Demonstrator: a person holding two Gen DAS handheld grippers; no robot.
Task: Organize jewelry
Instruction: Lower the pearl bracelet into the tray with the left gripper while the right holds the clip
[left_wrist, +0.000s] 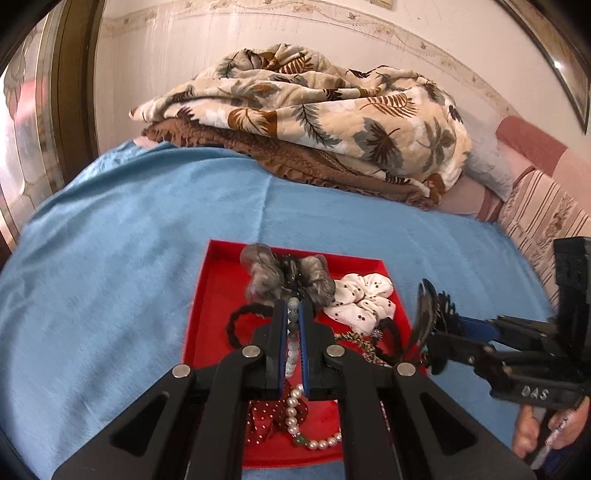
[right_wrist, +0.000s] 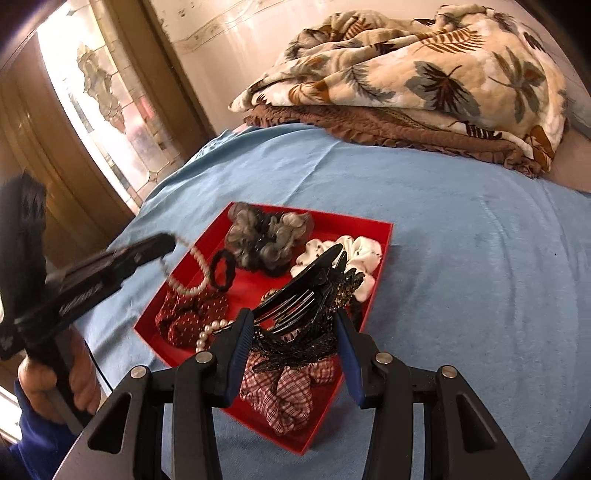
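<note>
A red tray (left_wrist: 207, 295) (right_wrist: 384, 236) lies on the blue bedspread and holds hair accessories and jewelry. My left gripper (left_wrist: 293, 314) is shut on a pearl necklace (left_wrist: 293, 406) and lifts one end above the tray; the strand hangs down to the tray floor (right_wrist: 192, 266). My right gripper (right_wrist: 295, 325) is shut on a black claw hair clip (right_wrist: 306, 291) with lace trim, held over the tray's right side; it also shows in the left wrist view (left_wrist: 428, 317). The tray holds a grey fluffy scrunchie (right_wrist: 266, 236), a white dotted scrunchie (left_wrist: 364, 299), a red dotted scrunchie (right_wrist: 188, 314), a black hair tie (right_wrist: 221, 273) and a plaid scrunchie (right_wrist: 284, 391).
A folded leaf-patterned blanket (left_wrist: 314, 110) on a brown quilt (left_wrist: 295, 162) lies at the far side of the bed. A pink striped pillow (left_wrist: 543, 206) is at the right. A window (right_wrist: 107, 107) with a wooden frame stands to the left.
</note>
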